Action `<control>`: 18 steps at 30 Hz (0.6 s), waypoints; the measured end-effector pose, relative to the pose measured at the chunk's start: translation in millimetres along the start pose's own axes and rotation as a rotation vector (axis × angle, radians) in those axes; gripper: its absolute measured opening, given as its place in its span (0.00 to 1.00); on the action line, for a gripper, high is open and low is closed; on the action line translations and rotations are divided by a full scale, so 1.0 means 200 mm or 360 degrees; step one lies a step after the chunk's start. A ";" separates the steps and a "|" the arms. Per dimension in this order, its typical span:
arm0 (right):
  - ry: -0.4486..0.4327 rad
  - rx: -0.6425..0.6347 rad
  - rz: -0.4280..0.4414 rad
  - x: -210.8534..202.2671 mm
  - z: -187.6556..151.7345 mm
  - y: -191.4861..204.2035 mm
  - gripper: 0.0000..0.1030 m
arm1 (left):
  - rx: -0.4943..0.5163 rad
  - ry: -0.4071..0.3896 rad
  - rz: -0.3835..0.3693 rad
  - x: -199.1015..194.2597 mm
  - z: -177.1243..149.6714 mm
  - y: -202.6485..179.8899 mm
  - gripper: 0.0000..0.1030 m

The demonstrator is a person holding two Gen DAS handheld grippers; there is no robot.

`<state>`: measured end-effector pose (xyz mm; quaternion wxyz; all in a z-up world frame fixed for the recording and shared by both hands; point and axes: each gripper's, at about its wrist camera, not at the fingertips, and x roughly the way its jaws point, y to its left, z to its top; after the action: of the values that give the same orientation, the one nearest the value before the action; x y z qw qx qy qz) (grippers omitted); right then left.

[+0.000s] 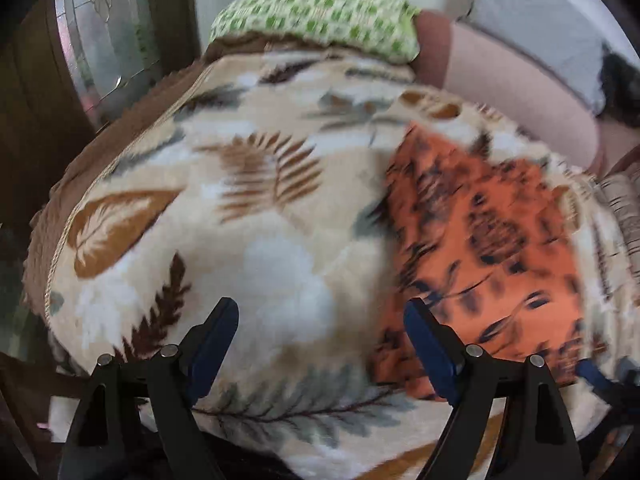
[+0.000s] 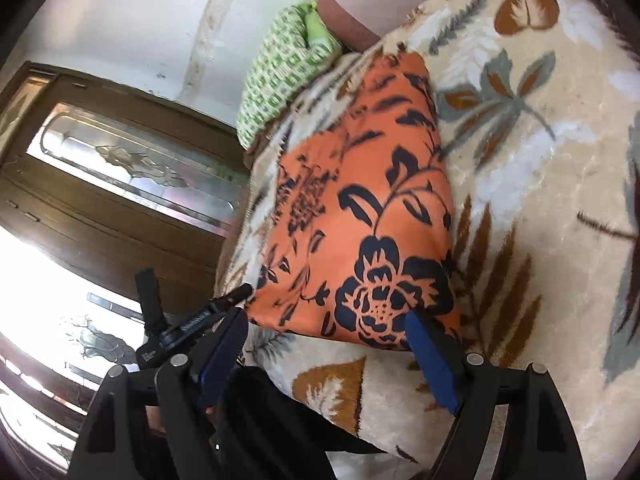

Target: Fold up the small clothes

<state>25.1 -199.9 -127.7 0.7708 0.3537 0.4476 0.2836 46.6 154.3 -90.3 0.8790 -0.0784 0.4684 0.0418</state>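
Gaping wide, both grippers' jaws empty over orange garment (image 2: 360, 216)

Bed's got a fuzzy cream blanket (image 1: 256, 240) w/ brown + grey leaf print all over, and a green-and-white patterned pillow (image 1: 320, 16) sits at the far end, touching a pinkish cushion (image 1: 516, 84). Off to the side there's a dark wood door (image 2: 132, 200) w/ etched glass panels, plus a plain white wall (image 2: 160, 12) behind.
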 end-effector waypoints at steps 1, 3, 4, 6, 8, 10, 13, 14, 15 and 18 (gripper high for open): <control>-0.0017 0.0007 0.0000 -0.02 0.02 -0.01 0.81 | 0.0007 -0.0019 -0.0046 -0.03 0.02 -0.02 0.83; -0.0039 0.0041 0.0005 -0.04 0.06 -0.05 0.81 | 0.0067 -0.0058 -0.0196 -0.07 0.05 -0.11 0.83; -0.0051 0.0061 0.0004 -0.06 0.09 -0.07 0.81 | 0.0083 -0.0060 -0.0239 -0.07 0.07 -0.14 0.83; -0.0073 0.0101 0.0041 -0.07 0.16 -0.10 0.81 | 0.0160 -0.0061 -0.0319 -0.03 0.11 -0.26 0.83; -0.0062 0.0123 0.0085 -0.04 0.27 -0.12 0.81 | 0.0197 -0.0051 -0.0347 0.03 0.14 -0.35 0.83; -0.0044 0.0184 0.0108 0.02 0.39 -0.16 0.81 | 0.0206 -0.0009 -0.0331 0.13 0.17 -0.41 0.83; 0.0113 0.0383 0.0230 0.19 0.48 -0.27 0.82 | 0.0295 0.0126 -0.0133 0.32 0.17 -0.48 0.83; 0.0164 0.0413 0.0211 0.25 0.49 -0.30 0.79 | 0.0315 0.0210 -0.0097 0.42 0.15 -0.48 0.84; 0.0216 0.0401 0.0110 0.28 0.48 -0.31 0.50 | 0.0272 0.0215 -0.0125 0.44 0.14 -0.46 0.84; 0.0154 0.0267 -0.0081 0.20 0.46 -0.22 0.25 | 0.0217 0.0213 -0.0194 0.46 0.14 -0.42 0.88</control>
<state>129.2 -222.9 -150.2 0.7230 0.3913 0.5153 0.2421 133.1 76.9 -144.0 0.8499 -0.0492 0.5223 -0.0490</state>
